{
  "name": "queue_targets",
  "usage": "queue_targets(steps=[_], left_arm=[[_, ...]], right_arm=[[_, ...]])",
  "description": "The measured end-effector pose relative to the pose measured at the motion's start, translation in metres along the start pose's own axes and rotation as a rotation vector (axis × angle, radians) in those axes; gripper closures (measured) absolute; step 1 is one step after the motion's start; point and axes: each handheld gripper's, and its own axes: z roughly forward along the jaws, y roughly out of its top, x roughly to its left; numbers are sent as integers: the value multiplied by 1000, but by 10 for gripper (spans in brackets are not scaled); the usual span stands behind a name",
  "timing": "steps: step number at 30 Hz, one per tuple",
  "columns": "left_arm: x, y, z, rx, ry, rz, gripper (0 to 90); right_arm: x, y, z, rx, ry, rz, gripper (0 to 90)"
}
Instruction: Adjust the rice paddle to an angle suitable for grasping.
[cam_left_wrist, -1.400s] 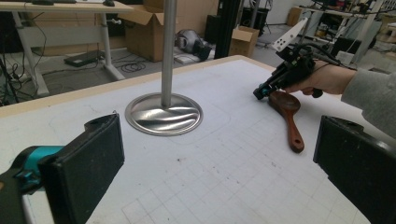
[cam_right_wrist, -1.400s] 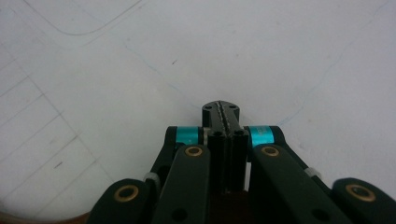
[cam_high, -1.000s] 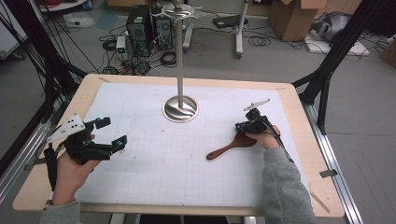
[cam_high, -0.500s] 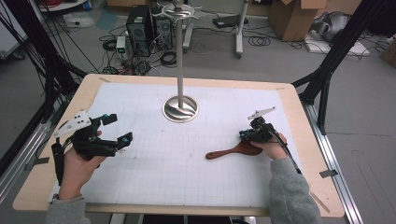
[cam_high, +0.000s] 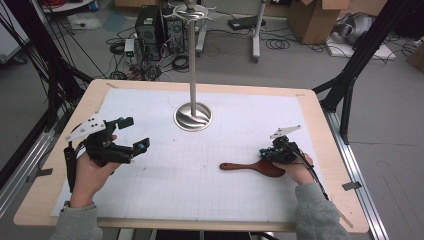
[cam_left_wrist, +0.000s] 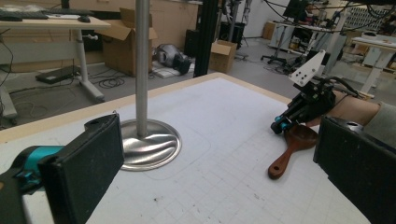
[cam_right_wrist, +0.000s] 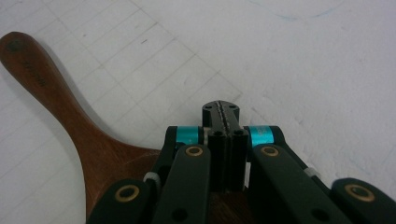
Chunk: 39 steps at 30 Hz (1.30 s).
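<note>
We find no text that we can read. On the handle of the wooden spoon (cam_right_wrist: 51, 88) we see a faint stamped line of characters, too small and blurred to make out. The grid-ruled surface (cam_high: 240, 125) bears no letters or numbers.

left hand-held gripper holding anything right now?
No. In the left gripper view the left hand-held gripper has its jaws wide apart with bare table mat between them.
</note>
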Motion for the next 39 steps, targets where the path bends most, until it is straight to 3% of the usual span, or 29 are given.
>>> queue_targets(steps=[8,10,16,27,30,33,37,39], left_arm=[[1,-1,2,2,4,-9,22],[-1,-1,4,0,-1,-2,23],[-3,-3,9,36,17,19,22],[-1,-4,11,44,17,16,23],[-1,-5,11,44,17,15,23],[-2,-4,12,44,13,16,23],[-2,-5,11,48,16,18,23],[-2,-6,11,54,17,18,23]], right_arm=[[12,-12,-8,-8,14,15,900],[17,-17,-10,-22,2,13,900],[25,-29,-16,-49,27,28,900],[46,-39,-24,-45,-1,-4,900],[50,-40,-25,-47,-19,-28,900],[56,-39,-25,-42,-56,-109,900],[59,-33,-34,-126,-65,-125,900],[63,-29,-38,-162,-32,-141,900]])
